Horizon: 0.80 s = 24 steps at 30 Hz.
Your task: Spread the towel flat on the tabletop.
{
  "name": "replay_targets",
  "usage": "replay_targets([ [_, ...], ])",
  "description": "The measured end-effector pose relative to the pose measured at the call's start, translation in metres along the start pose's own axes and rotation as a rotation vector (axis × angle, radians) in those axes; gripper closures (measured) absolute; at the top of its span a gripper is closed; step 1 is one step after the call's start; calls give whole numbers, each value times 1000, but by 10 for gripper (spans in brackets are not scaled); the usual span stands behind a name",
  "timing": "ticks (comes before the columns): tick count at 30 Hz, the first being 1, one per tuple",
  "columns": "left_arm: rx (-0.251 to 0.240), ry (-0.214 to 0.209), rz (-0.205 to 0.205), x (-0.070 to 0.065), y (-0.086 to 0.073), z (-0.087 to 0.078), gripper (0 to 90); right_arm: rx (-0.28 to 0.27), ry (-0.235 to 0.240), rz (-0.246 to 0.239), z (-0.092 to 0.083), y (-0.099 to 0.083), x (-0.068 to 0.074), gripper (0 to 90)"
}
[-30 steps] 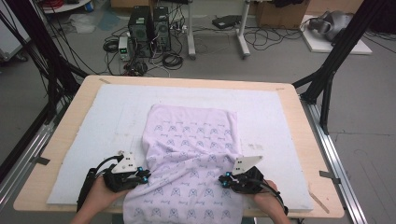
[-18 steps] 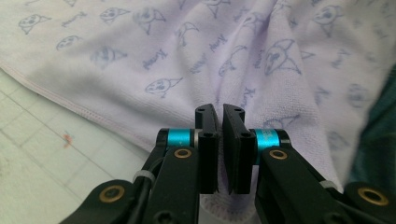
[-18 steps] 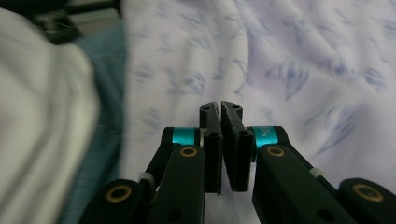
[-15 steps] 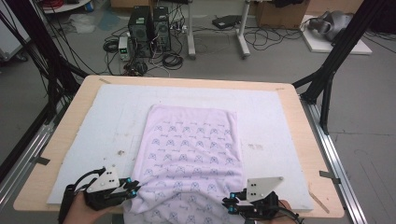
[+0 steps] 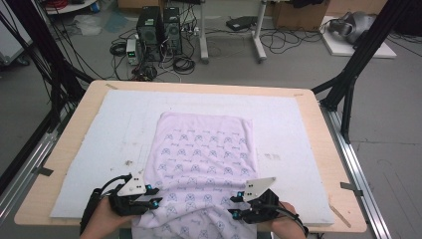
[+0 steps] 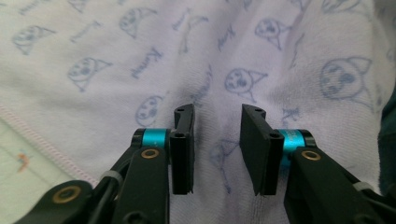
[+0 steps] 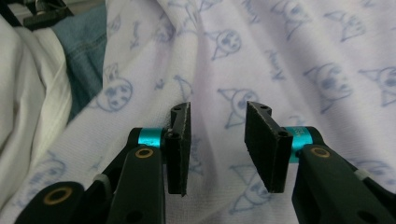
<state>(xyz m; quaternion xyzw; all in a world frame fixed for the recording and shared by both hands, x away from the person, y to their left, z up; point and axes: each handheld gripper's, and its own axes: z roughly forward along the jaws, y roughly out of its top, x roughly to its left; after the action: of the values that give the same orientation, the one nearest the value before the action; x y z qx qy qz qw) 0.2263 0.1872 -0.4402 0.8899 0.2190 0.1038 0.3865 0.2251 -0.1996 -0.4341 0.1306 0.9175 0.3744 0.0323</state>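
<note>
From the high view, my table is a pale wooden top with a white mat over most of it, standing on a grey floor. Behind it sit two black computer towers amid loose cables, and black frame legs slant down at either side. The lilac printed cloth lies flat in the middle of the mat and spills over the near edge toward me. My left gripper rests at the cloth's near left edge, my right gripper at its near right; my forearms are cut off by the bottom of the picture, and so is the hanging end of the cloth.

In the left gripper view, my jaws stand apart with nothing pinched; they have just been opening, and the cloth lies loose beneath and beyond them. A pink stitched hem runs along the lower left. The print is small cartoon faces with cursive lettering too faint for me to read.

In the right gripper view, my jaws are likewise released and have just been opening, with the cloth beneath them. At the upper left are blue denim and white fabric, partly cut off.
</note>
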Motion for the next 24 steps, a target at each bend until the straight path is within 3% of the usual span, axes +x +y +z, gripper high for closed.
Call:
replay_targets([
  [4,-24,16,-30,5,1,-5,644,-27,-24,17,-4,-3,-4,606],
  [9,-35,92,-89,17,0,-7,508,-50,-163,52,-19,-3,-21,568],
  [11,-22,81,-94,23,0,-3,563,-31,-216,61,-19,-3,-30,545],
  [13,-12,48,-74,24,1,2,716,7,-245,65,-13,-4,-40,549],
  [15,-8,61,-49,23,7,4,822,60,-214,75,-6,-5,-50,698],
  [16,-9,74,-40,24,10,5,838,48,-189,82,-6,-5,-52,800],
  [17,-11,84,-36,26,12,5,844,71,-231,55,-8,-2,-54,839],
  [21,-39,111,-59,44,22,6,845,72,-310,49,-20,12,-67,859],
  [24,-61,130,-77,57,29,8,843,58,-329,61,-24,20,-81,860],
])
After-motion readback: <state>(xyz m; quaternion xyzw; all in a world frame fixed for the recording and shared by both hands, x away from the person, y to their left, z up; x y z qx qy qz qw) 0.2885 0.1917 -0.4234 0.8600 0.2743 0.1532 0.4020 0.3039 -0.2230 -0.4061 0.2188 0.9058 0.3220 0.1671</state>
